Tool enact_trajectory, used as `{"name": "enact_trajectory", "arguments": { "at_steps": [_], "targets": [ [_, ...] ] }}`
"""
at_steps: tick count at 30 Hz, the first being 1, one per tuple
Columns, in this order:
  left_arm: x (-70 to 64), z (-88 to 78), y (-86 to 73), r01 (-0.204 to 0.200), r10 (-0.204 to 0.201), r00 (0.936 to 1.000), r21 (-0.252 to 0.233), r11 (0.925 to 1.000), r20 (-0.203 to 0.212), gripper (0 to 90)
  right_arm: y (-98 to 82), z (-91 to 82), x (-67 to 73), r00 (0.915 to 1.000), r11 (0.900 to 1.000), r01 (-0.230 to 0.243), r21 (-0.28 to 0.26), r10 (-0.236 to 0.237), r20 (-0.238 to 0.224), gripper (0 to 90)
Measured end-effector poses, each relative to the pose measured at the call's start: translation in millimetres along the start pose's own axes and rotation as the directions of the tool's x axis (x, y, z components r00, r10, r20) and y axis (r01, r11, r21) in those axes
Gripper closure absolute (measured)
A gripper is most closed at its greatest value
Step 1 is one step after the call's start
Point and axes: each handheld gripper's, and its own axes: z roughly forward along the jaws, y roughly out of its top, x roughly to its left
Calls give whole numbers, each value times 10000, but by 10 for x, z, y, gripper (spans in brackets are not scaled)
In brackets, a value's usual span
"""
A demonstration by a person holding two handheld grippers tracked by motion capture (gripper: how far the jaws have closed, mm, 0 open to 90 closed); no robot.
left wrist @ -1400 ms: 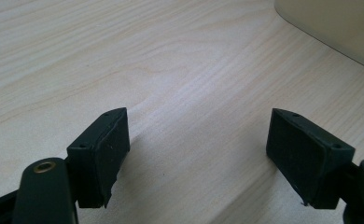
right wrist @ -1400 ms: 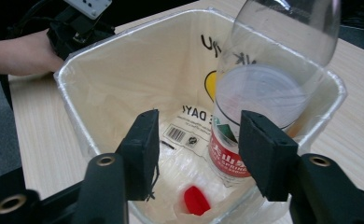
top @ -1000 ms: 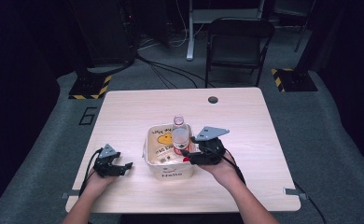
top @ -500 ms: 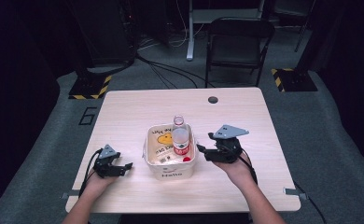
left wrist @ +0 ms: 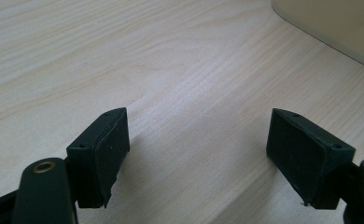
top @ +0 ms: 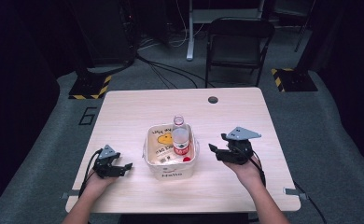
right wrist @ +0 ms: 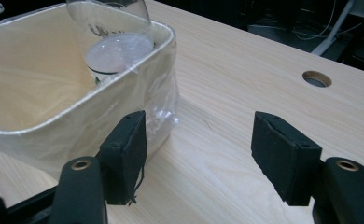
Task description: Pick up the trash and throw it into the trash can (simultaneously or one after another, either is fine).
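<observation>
**Right gripper draws back from the basket**

The bottle [top: 180, 138] stands upright in the basket [top: 170, 169] at mid-bench. The right gripper [top: 216, 153], beside the basket a second ago, is now further right, jaws apart and empty. The left gripper [top: 124, 167] is unmoved near the front-left corner, jaws wide.

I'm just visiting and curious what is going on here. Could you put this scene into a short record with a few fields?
Surface: pale wooden table
Container: cream basket, mid-table
Contents: clear bottle with red label, leaning on the rim, no cap on it; small red cap beside it
Left gripper: open, holding nothing, left of the basket
Right gripper: open, holding nothing, right of the basket, apart from it
Table detail: round cable hole at the far edge
</observation>
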Motion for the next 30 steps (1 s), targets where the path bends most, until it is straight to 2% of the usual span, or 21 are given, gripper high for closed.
{"name": "enact_trajectory", "arguments": {
  "at_steps": [10, 15, 18, 25, 30],
  "targets": [
    [0, 0, 0, -3, 3, 10000, 2, 10000, 1, 213, -198, -31, -178, 9964, 9984, -566, -54, 568, 622, 349],
    [-1, 0, -1, -1, 1, 10000, -8, 10000, -5, 213, -334, -44, -278, 9895, 9948, -1012, -83, 1015, 1028, 347],
    [-1, 0, -1, 2, -2, 10000, -12, 10000, -6, 213, -395, -45, -331, 9851, 9910, -1336, -44, 1333, 1086, 345],
    [-1, 1, -1, 3, -3, 10000, -20, 10000, -9, 213, -510, -64, -432, 9746, 9840, -1781, -81, 1775, 1365, 343],
    [0, 0, -1, -2, 2, 10000, -5, 10000, -5, 213, -587, -70, -503, 9676, 9815, -1913, 10, 1884, 1678, 343]
  ]
}}
